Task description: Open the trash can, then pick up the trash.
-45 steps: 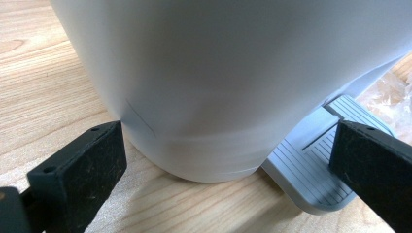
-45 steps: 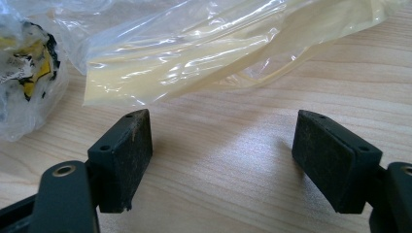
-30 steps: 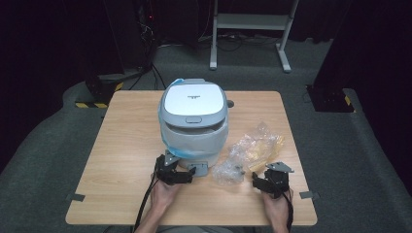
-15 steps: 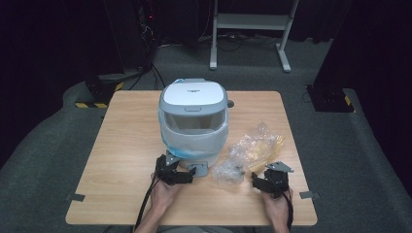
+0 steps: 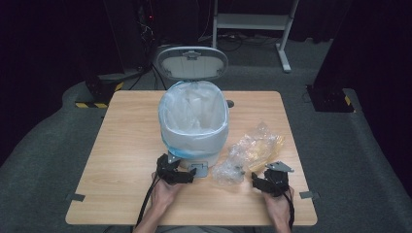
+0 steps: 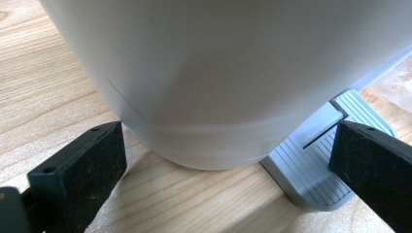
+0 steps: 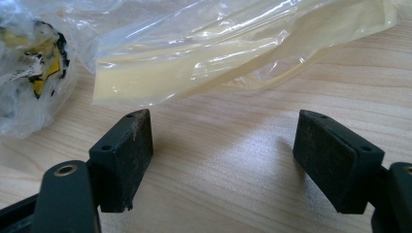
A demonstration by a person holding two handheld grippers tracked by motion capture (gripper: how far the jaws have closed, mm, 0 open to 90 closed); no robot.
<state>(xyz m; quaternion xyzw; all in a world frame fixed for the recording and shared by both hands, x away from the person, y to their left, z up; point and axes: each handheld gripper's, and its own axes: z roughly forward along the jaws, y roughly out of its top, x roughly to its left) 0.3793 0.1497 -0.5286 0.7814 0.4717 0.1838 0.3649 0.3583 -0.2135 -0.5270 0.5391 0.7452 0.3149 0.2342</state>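
Wooden table point(image 5: 121, 160) with bin point(image 5: 194, 126), plastic wrappers point(image 5: 250, 153)

Bright lit tabletop, dark surroundings, soft close-ups.
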